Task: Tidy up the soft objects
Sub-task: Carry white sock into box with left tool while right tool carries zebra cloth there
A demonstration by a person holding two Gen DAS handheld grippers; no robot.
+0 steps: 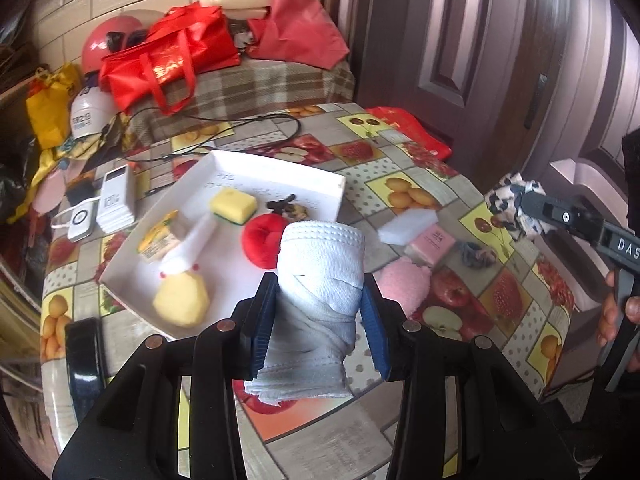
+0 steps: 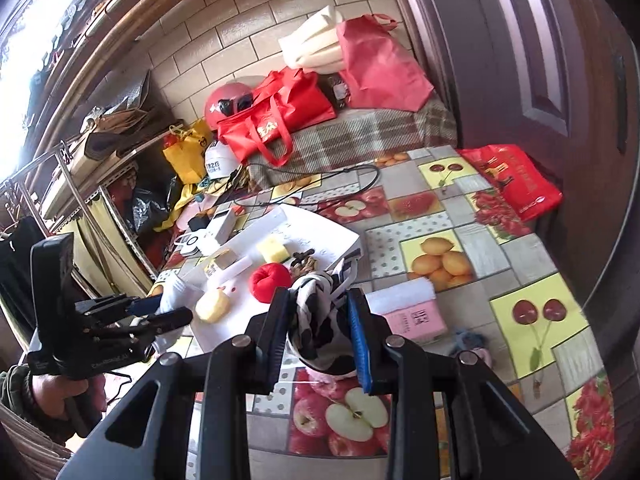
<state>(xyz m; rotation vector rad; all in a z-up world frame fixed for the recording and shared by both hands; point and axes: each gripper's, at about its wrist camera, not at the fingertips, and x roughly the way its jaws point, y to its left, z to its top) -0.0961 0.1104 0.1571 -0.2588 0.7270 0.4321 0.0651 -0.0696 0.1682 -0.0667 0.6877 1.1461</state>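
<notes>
Bandage roll [image 1: 320, 296] clamped in left gripper [image 1: 318, 320], held above table [image 1: 400, 168] just short of white tray [image 1: 320, 180]. Right gripper [image 2: 318, 336] clenched on spotted cloth [image 2: 316, 316], also off table. Tray already holds sponge [image 1: 233, 205], red plush [image 1: 262, 238], yellow ball [image 1: 182, 304]. Advice: carry each over bare tray floor, lower before releasing, one hand at a time, avoid knocking plush.

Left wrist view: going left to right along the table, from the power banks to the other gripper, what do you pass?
White power banks → white tray with the yellow sponge → grey-white cloth pinched in the left gripper → white foam block → grey scrunchie → right gripper holding a black-and-white patterned cloth.
</notes>
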